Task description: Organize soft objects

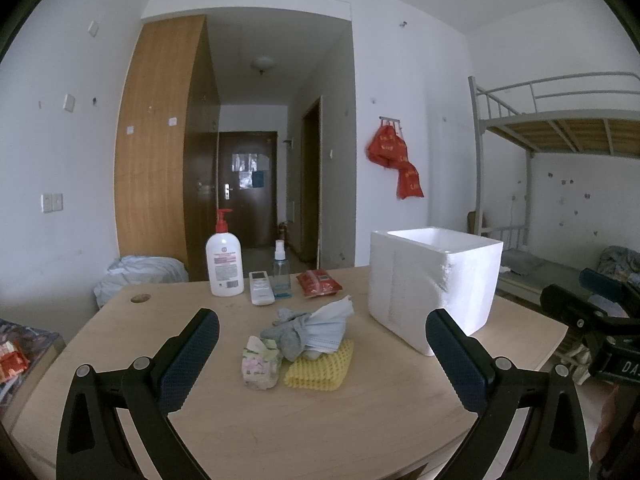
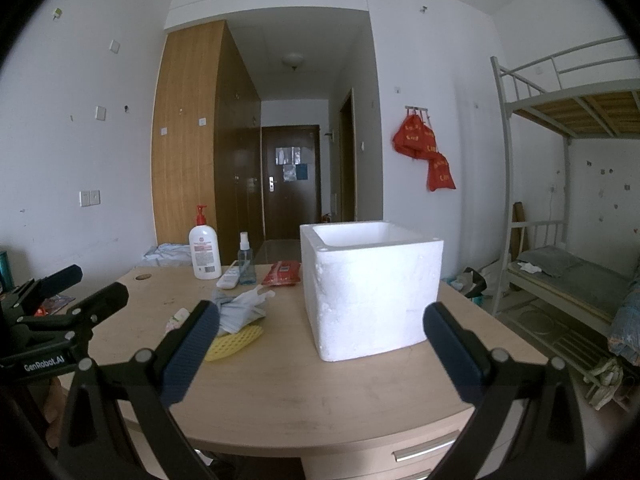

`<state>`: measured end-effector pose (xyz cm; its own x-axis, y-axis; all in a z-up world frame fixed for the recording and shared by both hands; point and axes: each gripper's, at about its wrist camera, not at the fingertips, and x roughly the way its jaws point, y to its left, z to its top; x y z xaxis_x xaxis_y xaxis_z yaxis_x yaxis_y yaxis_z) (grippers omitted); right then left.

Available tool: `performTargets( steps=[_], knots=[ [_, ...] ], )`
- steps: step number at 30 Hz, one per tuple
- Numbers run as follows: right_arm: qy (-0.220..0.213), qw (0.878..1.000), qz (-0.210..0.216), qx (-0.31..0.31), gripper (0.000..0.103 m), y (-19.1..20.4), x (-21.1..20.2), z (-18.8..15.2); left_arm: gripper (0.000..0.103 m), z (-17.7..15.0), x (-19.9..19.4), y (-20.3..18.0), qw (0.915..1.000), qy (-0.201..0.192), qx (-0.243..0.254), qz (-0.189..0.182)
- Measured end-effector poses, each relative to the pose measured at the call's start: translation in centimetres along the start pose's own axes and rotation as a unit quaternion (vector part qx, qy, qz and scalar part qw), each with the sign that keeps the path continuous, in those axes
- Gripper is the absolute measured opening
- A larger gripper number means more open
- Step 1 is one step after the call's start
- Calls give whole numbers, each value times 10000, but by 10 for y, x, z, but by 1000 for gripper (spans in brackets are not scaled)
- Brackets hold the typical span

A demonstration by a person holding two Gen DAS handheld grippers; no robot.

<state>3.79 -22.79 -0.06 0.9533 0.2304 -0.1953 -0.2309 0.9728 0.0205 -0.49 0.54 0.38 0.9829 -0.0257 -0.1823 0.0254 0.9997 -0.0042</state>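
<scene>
Left wrist view: the left gripper (image 1: 322,354) hangs with jaws spread wide and empty, aimed at the pile of soft items on the desk (image 1: 280,432). Between the fingers lie a patterned cloth roll (image 1: 259,368), a grey sock (image 1: 289,336), a blue face mask (image 1: 326,330) and a yellow foam net (image 1: 320,370), all touching. At 2 o'clock stands the open foam box (image 1: 434,284). The right gripper (image 2: 320,346) is likewise spread and empty, facing that box.

Risks, as judgement:
- One closure may pinch several tangled items and drag the rest off.
- The light box may slide if bumped.
- At 12 o'clock, the pump bottle (image 1: 224,266), remote control (image 1: 261,287), spray bottle (image 1: 281,270) and red packet (image 1: 318,283) may topple on overreach.
</scene>
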Motion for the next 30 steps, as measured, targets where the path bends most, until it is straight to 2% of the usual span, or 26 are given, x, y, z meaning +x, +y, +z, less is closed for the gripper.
performTargets(
  steps=[15, 25, 30],
  knots=[
    [28, 10000, 72, 10, 103, 2, -1, 4, 103, 1, 0, -1, 10000, -3, 1, 4],
    [83, 9996, 270, -52, 103, 12, 18, 7, 103, 7, 8, 12, 9999, 44, -70, 113],
    [160, 9985, 506, -109, 103, 18, 29, 9, 103, 10, 18, 22, 9997, 113, -130, 189]
  ],
)
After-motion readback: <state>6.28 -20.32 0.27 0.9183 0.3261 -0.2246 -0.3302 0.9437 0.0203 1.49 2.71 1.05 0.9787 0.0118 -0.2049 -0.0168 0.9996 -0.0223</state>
